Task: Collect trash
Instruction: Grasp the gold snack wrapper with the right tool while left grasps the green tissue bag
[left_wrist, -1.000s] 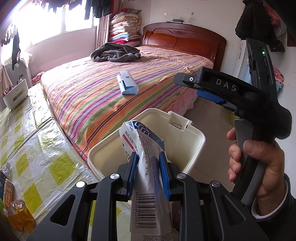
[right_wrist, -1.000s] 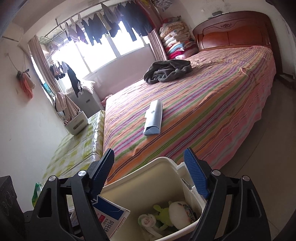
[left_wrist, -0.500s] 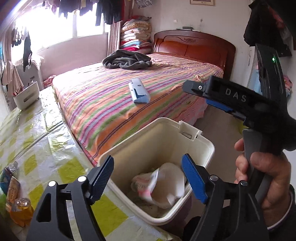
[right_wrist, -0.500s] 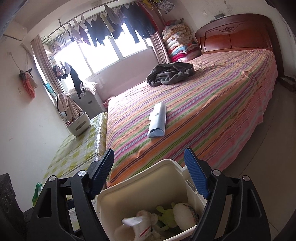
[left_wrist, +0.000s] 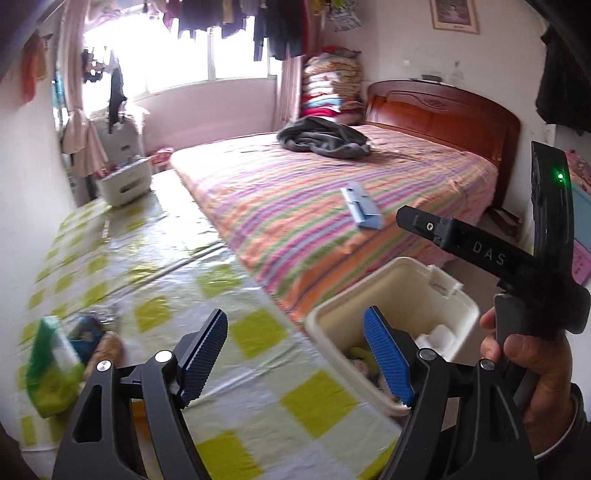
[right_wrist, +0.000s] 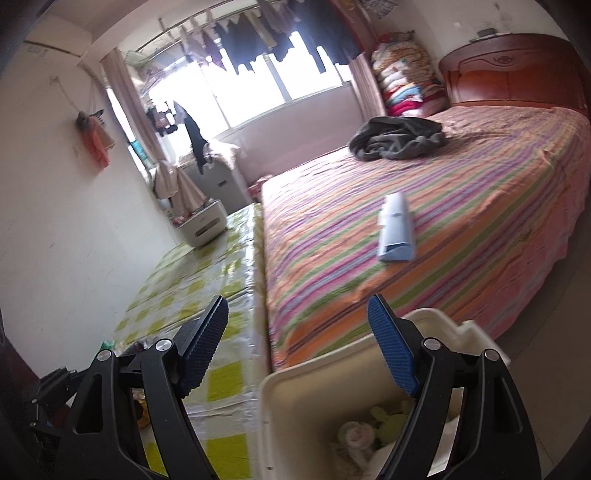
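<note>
Just opened the left tongs (left_wrist: 294, 317) wide, with nothing between the pads; hovered them over the checked tabletop (left_wrist: 221, 280), beside the cream bin (left_wrist: 461, 302). Held the right tongs (right_wrist: 297, 301) equally wide and empty above the bin's near rim. Saw trash lying in the bin: something white (left_wrist: 436, 338) and crumpled, with a pale green thing (right_wrist: 388, 424) beside it. Judged more to be left outside: a blurred green packet (left_wrist: 48, 373) near the tabletop's left edge, and a blue-and-white box (left_wrist: 360, 208) on the striped bed (left_wrist: 295, 192), well apart from the bin. Could go wrong at the green packet: thin and slack by the look of it, likely to slide away or buckle under a hurried pinch. Could also clip the bin's rim with either tongs on a swing across, and tip it. Could not tell whether the box counted as trash.
</note>
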